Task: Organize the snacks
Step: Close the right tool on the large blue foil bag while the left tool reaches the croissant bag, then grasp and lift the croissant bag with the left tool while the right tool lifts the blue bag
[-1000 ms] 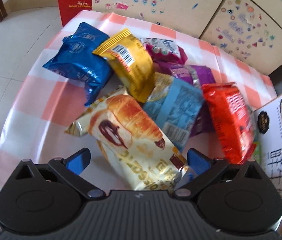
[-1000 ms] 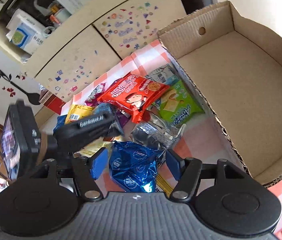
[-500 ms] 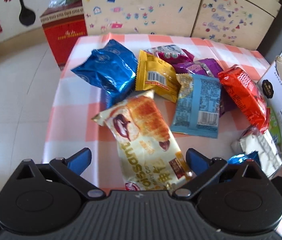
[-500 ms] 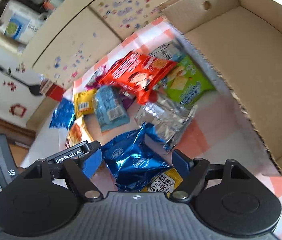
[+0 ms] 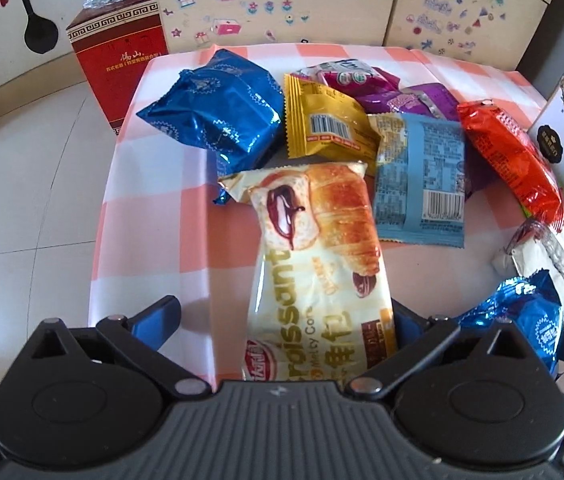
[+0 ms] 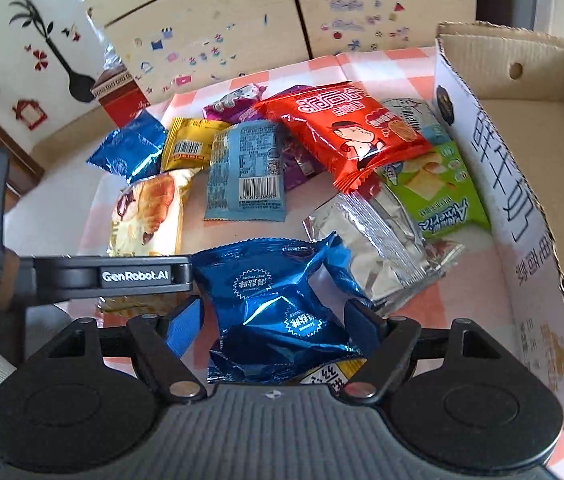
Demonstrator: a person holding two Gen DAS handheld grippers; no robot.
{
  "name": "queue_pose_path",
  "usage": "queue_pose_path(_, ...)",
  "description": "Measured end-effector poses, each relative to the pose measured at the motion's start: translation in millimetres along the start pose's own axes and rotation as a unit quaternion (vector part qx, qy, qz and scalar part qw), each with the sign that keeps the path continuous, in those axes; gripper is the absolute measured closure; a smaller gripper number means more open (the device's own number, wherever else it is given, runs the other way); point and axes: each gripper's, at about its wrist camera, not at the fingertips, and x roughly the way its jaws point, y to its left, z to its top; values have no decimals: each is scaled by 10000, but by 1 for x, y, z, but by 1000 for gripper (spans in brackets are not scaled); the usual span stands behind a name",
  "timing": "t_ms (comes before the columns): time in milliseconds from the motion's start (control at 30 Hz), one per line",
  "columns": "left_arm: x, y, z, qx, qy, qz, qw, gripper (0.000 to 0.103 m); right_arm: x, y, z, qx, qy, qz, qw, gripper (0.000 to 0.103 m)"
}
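Several snack packets lie in a heap on the pink-checked table point(image 5: 154, 216). A croissant packet point(image 5: 317, 264) lies lengthwise between the fingers of my open left gripper point(image 5: 282, 320), nearer the right finger. A blue foil packet point(image 6: 278, 304) lies between the fingers of my open right gripper point(image 6: 278, 320); its left finger point(image 6: 186, 324) stands apart from the foil. The left gripper's body point(image 6: 110, 274) shows in the right wrist view. An open cardboard box point(image 6: 521, 128) stands to the right of the heap, with nothing inside in view.
In the heap are a second blue foil packet point(image 5: 218, 112), a yellow packet point(image 5: 325, 124), a light blue packet point(image 5: 421, 176), a red packet point(image 6: 345, 132), a green packet point(image 6: 437, 188), a silver packet point(image 6: 377, 240) and purple ones point(image 5: 361, 80). A red carton point(image 5: 118, 56) stands on the floor beyond the table.
Both grippers have swung their view across the heap and now sit lower over it. The croissant packet lies straighter between the left fingers. The blue foil packet stays between the right fingers.
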Motion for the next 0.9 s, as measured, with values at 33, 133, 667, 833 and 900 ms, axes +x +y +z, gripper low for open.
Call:
queue_pose_path(33, 0, 0, 0, -2, -1, 1, 10000, 0, 2, 1, 0, -28, 24, -33, 10000, 21)
queue_pose_path(133, -1, 0, -1, -42, -26, -4, 10000, 0, 4, 3, -1, -110, 51, -76, 9999, 21)
queue_pose_path(667, -16, -12, -9, 401, -517, 85, 9978, 42, -4, 5, -3, -245, -165, 82, 9995, 36)
queue_pose_path(833, -21, -11, -8, 310, -589, -118, 9977, 47, -12, 5, -1, -273, -382, 97, 9989, 36)
queue_pose_path(900, -24, -13, -9, 361, -659, -78, 9971, 47, -14, 3, 0, -233, -409, 107, 9988, 36)
